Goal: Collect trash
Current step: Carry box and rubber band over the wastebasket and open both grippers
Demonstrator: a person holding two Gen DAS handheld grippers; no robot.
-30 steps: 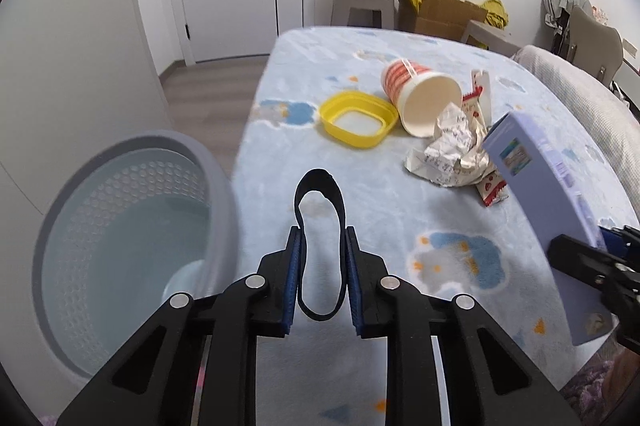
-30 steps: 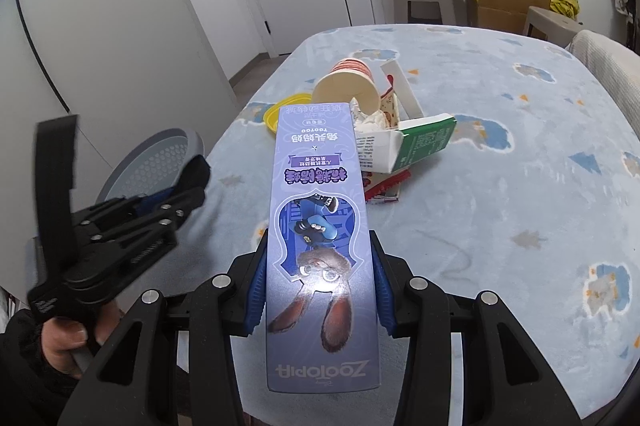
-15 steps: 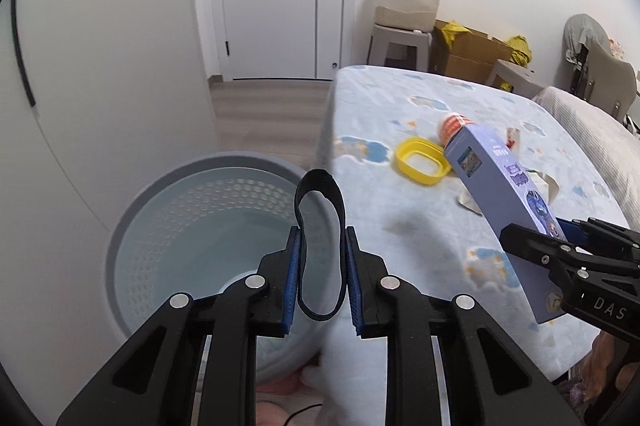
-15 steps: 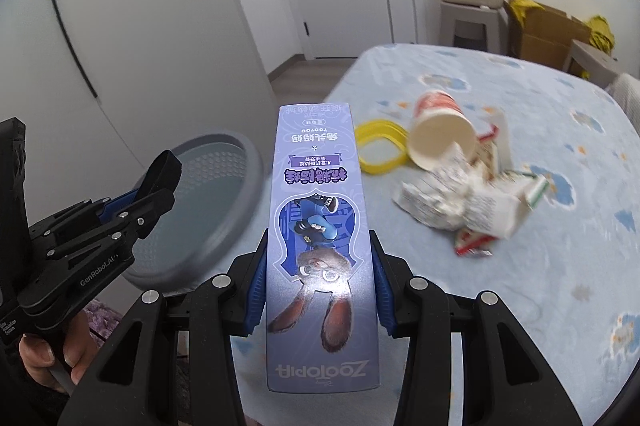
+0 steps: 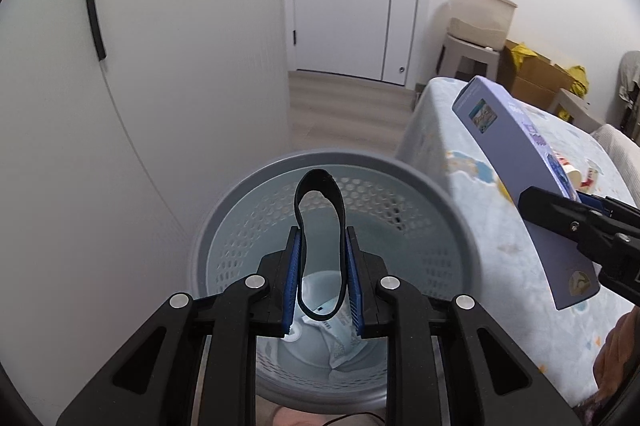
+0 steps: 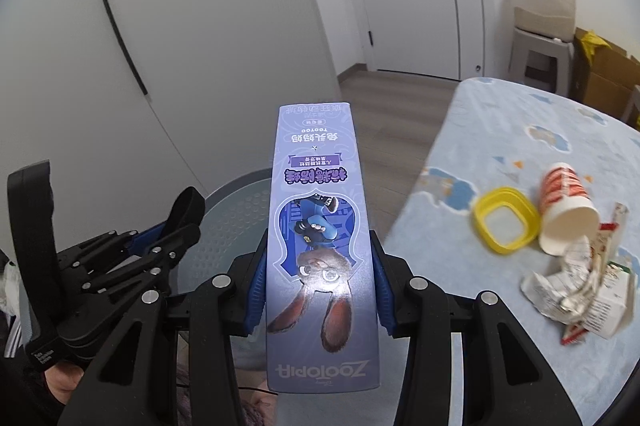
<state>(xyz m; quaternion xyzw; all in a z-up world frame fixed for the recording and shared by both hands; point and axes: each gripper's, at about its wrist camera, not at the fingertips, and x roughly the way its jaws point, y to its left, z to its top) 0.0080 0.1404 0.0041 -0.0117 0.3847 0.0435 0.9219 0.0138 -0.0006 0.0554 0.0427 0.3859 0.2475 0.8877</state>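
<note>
My left gripper [image 5: 322, 254] is shut on a black loop of strap [image 5: 318, 175], which hangs right over the mouth of the grey perforated bin [image 5: 424, 182]. White wrappers [image 5: 336, 336] lie at the bin's bottom. My right gripper [image 6: 318, 266] is shut on a long purple Zootopia box [image 6: 320, 234], held lengthwise by its sides. The box's far end reaches over the bin's rim [image 6: 236, 222]. In the left wrist view the box [image 5: 520, 162] and right gripper [image 5: 580, 222] stand to the right of the bin. The left gripper [image 6: 168, 230] shows at the left of the right wrist view.
A table with a light blue cloth [image 6: 520, 130] stands right of the bin. On it lie a yellow lid [image 6: 506, 224], a tipped paper cup [image 6: 566, 214], crumpled paper [image 6: 560, 286] and a flattened carton [image 6: 612, 302]. A white wall [image 5: 160, 86] stands close on the left.
Both grippers have swung left, off the table and towards the bin. The black loop now hangs over the bin's opening, and the purple box has come alongside at its rim.
</note>
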